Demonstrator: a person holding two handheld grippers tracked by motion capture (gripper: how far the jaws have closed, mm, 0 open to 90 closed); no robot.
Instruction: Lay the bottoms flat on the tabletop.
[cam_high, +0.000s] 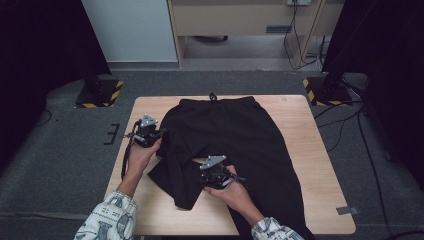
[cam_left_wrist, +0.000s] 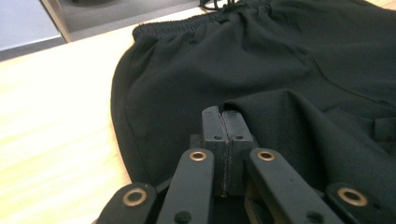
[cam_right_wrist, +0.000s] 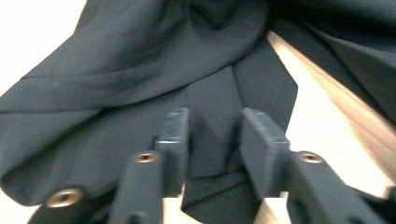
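Observation:
Black trousers (cam_high: 235, 130) lie spread on the wooden table (cam_high: 315, 150), with the elastic waistband and drawstring at the far edge and one leg running off the near edge. At the garment's left side my left gripper (cam_high: 159, 134) is shut on a raised fold of the cloth (cam_left_wrist: 280, 60), pinched at the jaw tips (cam_left_wrist: 223, 114). My right gripper (cam_high: 201, 173) sits low over the folded-up leg near the table's front. Its jaws stand apart (cam_right_wrist: 212, 130), and a narrow strip of black cloth (cam_right_wrist: 140, 60) lies in the gap without the pads pressing on it.
Bare wood shows on the table's left and right sides. Two black stands on yellow-striped bases (cam_high: 99, 92) (cam_high: 327, 92) flank the far corners on grey carpet. Cables (cam_high: 370, 150) trail on the floor at the right. A wooden cabinet (cam_high: 240, 20) stands behind.

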